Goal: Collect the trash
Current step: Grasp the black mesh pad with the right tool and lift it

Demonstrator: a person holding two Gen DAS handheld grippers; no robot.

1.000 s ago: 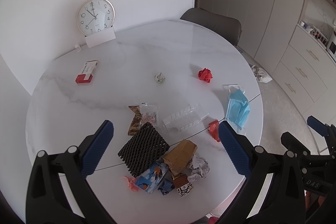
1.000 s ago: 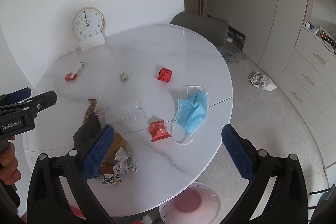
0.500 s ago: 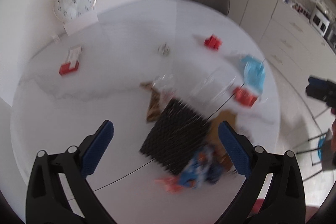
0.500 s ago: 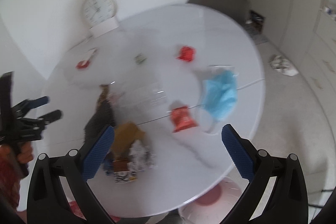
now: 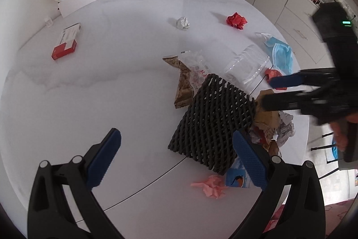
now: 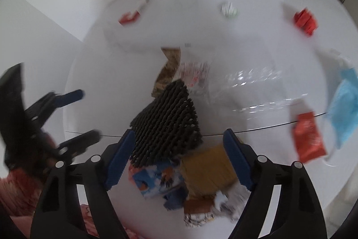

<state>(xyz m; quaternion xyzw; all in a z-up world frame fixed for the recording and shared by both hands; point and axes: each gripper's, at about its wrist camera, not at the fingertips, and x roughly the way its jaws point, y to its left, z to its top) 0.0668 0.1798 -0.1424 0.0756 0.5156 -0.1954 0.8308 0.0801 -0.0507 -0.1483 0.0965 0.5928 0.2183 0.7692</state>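
Black foam netting (image 6: 166, 122) lay atop the trash pile at the worktop's (image 5: 125, 73) six-o'clock edge, so the right gripper (image 6: 177, 159), closing with nothing pinched yet, needed one piece squarely between its pads, while the left gripper (image 5: 176, 158) stood wide and empty.

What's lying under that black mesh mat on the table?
The black mesh mat overlaps a brown snack wrapper, a blue printed packet and a brown paper piece. Anything beneath its middle is hidden.
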